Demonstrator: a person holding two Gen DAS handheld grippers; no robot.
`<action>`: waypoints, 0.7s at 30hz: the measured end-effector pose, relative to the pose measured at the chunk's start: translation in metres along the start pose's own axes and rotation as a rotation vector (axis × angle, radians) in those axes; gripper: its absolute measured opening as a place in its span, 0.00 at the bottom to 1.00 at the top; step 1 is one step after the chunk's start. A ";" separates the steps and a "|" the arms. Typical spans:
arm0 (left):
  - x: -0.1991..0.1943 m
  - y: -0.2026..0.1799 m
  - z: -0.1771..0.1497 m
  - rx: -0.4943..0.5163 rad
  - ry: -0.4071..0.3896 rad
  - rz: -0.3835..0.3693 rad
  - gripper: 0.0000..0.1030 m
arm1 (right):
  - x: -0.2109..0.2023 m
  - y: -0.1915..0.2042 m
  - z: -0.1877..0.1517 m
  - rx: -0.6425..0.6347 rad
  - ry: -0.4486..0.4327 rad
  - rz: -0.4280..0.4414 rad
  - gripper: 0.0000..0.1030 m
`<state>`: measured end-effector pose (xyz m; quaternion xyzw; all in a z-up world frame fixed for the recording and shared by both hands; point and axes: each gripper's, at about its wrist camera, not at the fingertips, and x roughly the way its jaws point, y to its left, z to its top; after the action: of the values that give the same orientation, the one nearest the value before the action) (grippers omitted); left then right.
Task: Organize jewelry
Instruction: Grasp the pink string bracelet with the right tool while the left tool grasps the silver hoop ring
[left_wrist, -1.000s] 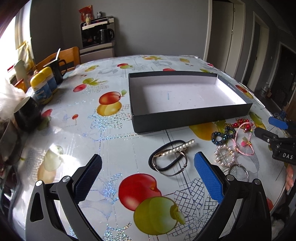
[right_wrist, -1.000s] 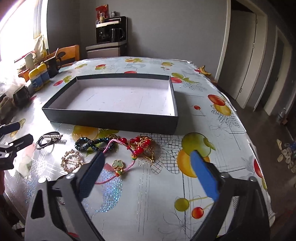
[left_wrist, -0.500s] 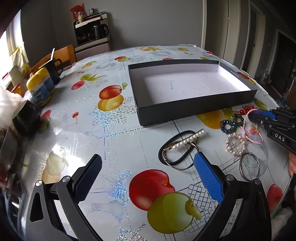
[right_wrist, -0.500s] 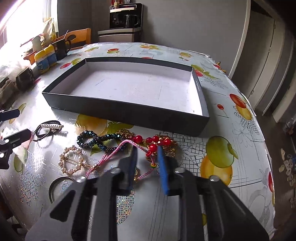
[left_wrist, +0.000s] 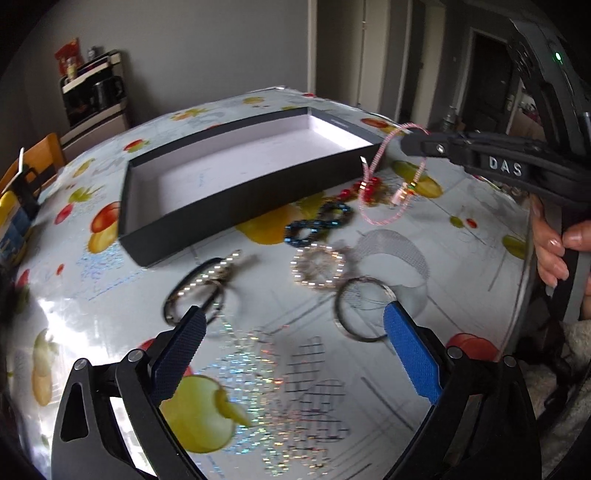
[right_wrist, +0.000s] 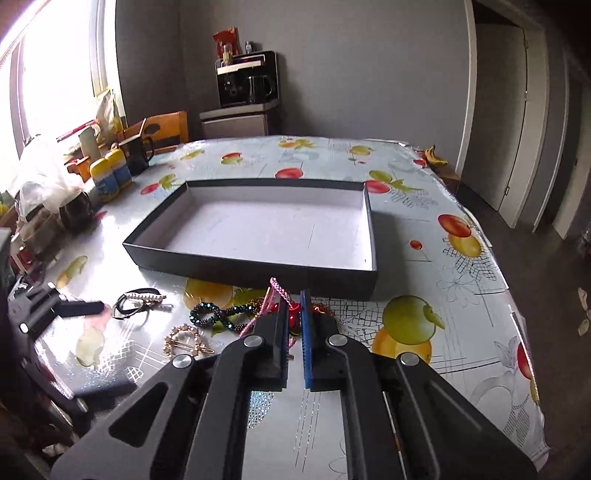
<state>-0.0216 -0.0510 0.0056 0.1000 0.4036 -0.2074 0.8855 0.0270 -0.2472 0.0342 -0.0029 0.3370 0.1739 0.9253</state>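
My right gripper (right_wrist: 294, 295) is shut on a pink cord bracelet (left_wrist: 376, 166), which hangs lifted above the table in front of the black box's right corner; it also shows in the right wrist view (right_wrist: 275, 286). The black box (left_wrist: 236, 195) with a white inside (right_wrist: 273, 229) holds nothing. On the table lie a dark blue bead bracelet (left_wrist: 317, 225), red beads (left_wrist: 364, 186), a pearl round clip (left_wrist: 319, 266), a metal hoop (left_wrist: 364, 310) and a pearl hair clip on black hair ties (left_wrist: 207, 280). My left gripper (left_wrist: 291, 334) is open and empty above the table, near the hoop.
The table has a glossy fruit-print cloth (right_wrist: 424, 317). Yellow-lidded jars (right_wrist: 109, 171), a black mug (right_wrist: 138, 153) and clutter stand at the left edge. A wooden chair (right_wrist: 166, 131) and a coffee machine (right_wrist: 245, 79) are beyond. A banana (right_wrist: 434, 155) lies at the far right corner.
My right gripper closed on the pink cord bracelet and lifted it off the table. My left gripper moved to the right, toward the hoop and the pearl clip.
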 end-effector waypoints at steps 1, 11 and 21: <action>0.002 -0.007 0.000 0.016 0.004 -0.012 0.94 | -0.003 0.000 0.000 -0.001 -0.003 0.003 0.05; 0.019 -0.029 -0.006 0.057 0.046 -0.040 0.61 | -0.023 0.000 0.000 -0.002 -0.042 0.033 0.05; 0.010 -0.023 -0.005 0.039 0.010 -0.076 0.45 | -0.027 -0.002 0.000 0.005 -0.055 0.034 0.05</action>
<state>-0.0296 -0.0726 -0.0052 0.1030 0.4075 -0.2482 0.8728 0.0086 -0.2577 0.0507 0.0102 0.3117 0.1888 0.9312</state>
